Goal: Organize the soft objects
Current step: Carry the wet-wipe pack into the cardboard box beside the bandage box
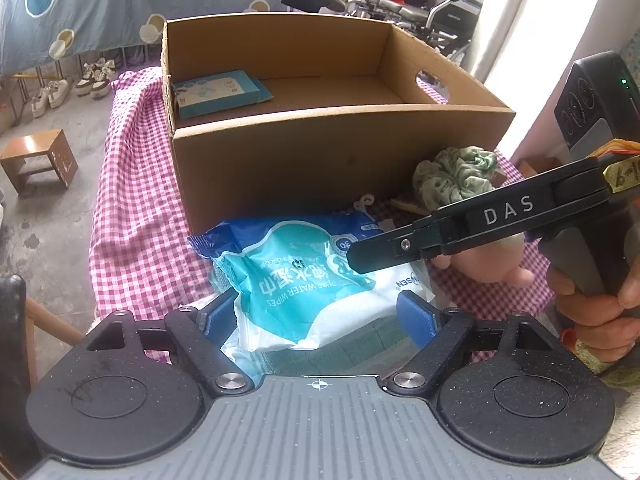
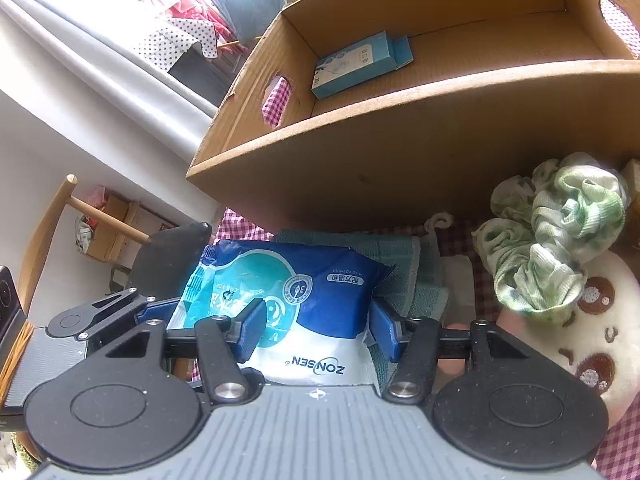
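Grey concrete floor (image 1: 52,120), wooden stool (image 1: 40,160), spotted curtain (image 1: 80,8)

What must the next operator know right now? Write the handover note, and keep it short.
Left gripper: straddles the wipes pack; whether it grips is unclear.
Right gripper: also around the pack; grip unclear.
The pack lies on a green towel in front of the cardboard box. A green scrunchie and a plush toy are next to it.
Done: only a small blue carton is in the box.
Left: probably box the pack, towel, scrunchie and plush toy.
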The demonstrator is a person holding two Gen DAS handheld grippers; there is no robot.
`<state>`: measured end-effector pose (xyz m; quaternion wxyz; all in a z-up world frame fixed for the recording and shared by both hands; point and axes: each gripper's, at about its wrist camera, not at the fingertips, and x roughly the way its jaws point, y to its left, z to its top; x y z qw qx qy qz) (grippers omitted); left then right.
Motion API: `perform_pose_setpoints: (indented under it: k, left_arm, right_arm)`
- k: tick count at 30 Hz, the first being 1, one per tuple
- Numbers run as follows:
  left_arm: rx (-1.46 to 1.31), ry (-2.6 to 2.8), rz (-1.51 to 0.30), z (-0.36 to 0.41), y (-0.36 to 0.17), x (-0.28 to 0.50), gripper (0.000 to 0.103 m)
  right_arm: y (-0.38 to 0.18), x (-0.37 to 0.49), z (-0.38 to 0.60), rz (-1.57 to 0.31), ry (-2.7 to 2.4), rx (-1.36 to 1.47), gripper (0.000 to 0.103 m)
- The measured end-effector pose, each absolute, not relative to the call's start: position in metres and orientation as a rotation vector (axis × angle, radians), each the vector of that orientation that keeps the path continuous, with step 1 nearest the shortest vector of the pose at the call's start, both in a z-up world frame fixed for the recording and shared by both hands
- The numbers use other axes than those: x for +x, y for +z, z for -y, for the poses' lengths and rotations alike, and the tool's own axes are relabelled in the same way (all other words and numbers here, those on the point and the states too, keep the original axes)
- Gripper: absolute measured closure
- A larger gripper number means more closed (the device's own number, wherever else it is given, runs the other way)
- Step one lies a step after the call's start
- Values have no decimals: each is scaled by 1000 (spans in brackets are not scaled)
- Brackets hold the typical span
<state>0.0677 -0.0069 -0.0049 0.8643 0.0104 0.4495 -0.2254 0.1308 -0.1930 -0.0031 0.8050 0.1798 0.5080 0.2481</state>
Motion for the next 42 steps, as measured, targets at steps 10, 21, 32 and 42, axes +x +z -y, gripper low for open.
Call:
perform_pose_setpoints:
  k: [10,21,32,42]
  left_arm:
    - [64,-470,-912,14,-1,61,20]
    - [65,-464,-825,12,21,48,20]
    - [115,-474,-656,19,69,52,20]
    - [107,-498,-636,31,90,119,20]
  right_arm:
    - [6,121,190,-1035,540,359,57]
    - [35,108,184,-946,558,330,58]
    - [105,123,192,-762,585,268,57]
    - [120,207,207,-781,568,249,57]
